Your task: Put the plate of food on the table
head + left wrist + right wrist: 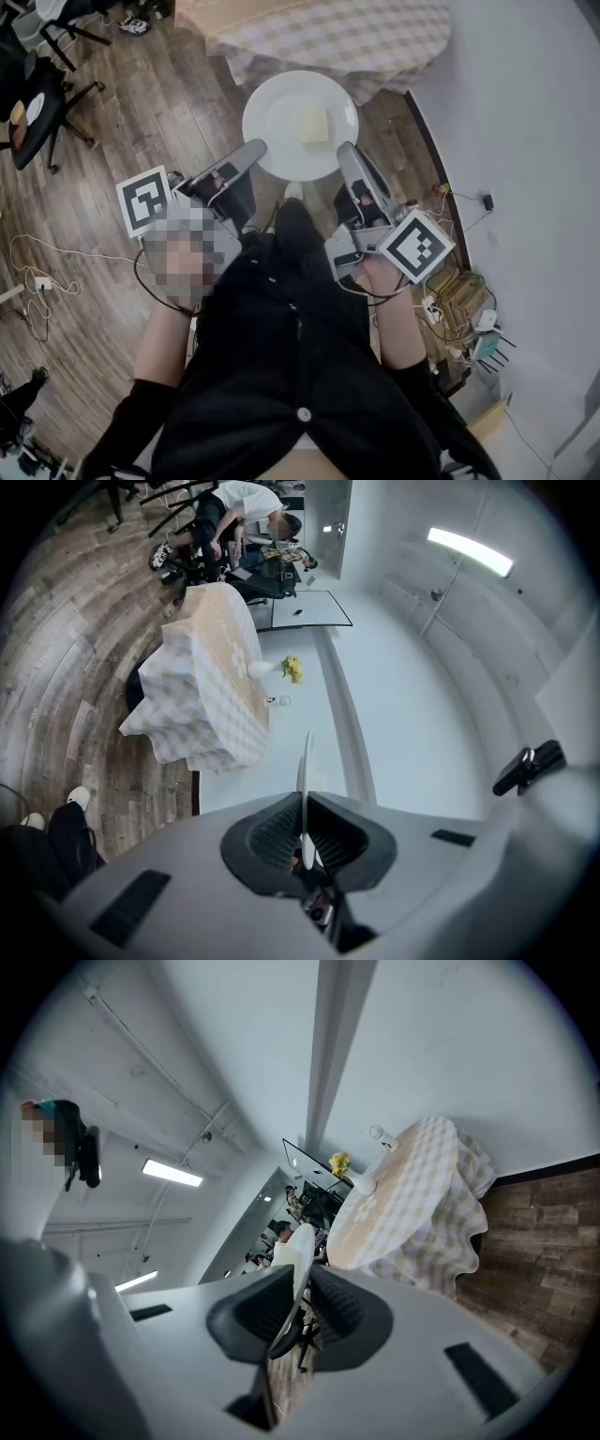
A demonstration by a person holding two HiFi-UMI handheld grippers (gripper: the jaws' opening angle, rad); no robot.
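Observation:
A round white plate (pixel 286 127) carrying a pale yellow block of food (pixel 314 123) hangs level over the wooden floor, just short of the table. My left gripper (pixel 255 148) is shut on the plate's left rim and my right gripper (pixel 345 152) is shut on its right rim. In the left gripper view the plate (pixel 304 789) shows edge-on as a thin white line between the dark pads (pixel 273 833). From the right gripper view, that rim (pixel 293 1258) also sits clamped in the jaws. The table (pixel 328 33) wears a beige checked cloth.
On the table stand a white vase with yellow flowers (pixel 278 668) and a small white object (pixel 284 701). A white wall (pixel 525 141) runs along the right, with cables and boxes (pixel 459 300) at its foot. Office chairs (pixel 42 84) stand at the left.

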